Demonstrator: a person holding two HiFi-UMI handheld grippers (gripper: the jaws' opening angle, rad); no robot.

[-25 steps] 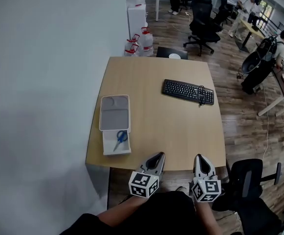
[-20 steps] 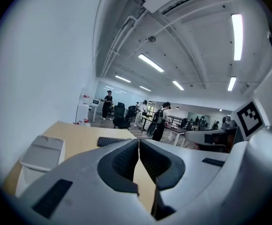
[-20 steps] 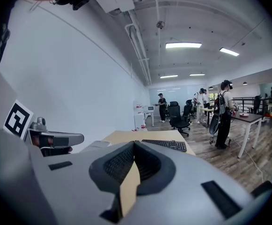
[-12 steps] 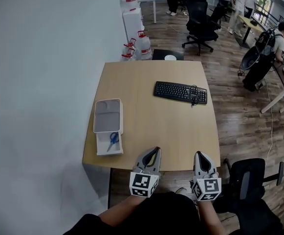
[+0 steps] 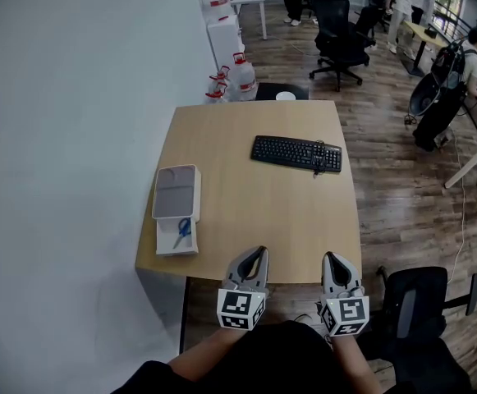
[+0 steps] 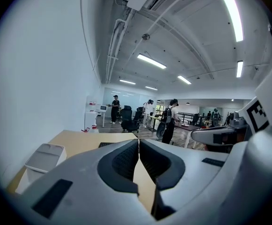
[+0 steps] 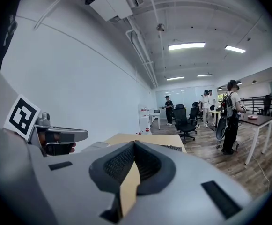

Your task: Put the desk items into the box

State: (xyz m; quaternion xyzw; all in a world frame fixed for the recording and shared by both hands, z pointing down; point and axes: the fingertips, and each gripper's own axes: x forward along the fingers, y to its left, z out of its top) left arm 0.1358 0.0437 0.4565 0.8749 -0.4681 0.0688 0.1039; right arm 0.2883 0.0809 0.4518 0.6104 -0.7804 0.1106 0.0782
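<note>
A white box (image 5: pixel 176 240) stands with its lid (image 5: pixel 176 193) flipped back at the left edge of the wooden desk (image 5: pixel 254 212). Blue scissors (image 5: pixel 181 231) lie inside it. A black keyboard (image 5: pixel 295 153) lies across the far right of the desk. My left gripper (image 5: pixel 259 254) and right gripper (image 5: pixel 334 258) hover side by side at the desk's near edge, both shut with nothing in them. In the left gripper view the jaws (image 6: pixel 139 142) meet, with the box (image 6: pixel 44 156) low at the left. In the right gripper view the right gripper (image 7: pixel 135 143) is closed too.
A white wall (image 5: pixel 66 138) runs along the desk's left side. Water bottles (image 5: pixel 231 76) and a dark stool (image 5: pixel 277 91) stand behind the desk. A black office chair (image 5: pixel 415 302) is at my near right. Further chairs (image 5: pixel 341 39), desks and people fill the room beyond.
Both grippers have drawn back from over the desk to its near edge, still shut. The desk, box and keyboard now look smaller and farther away.
</note>
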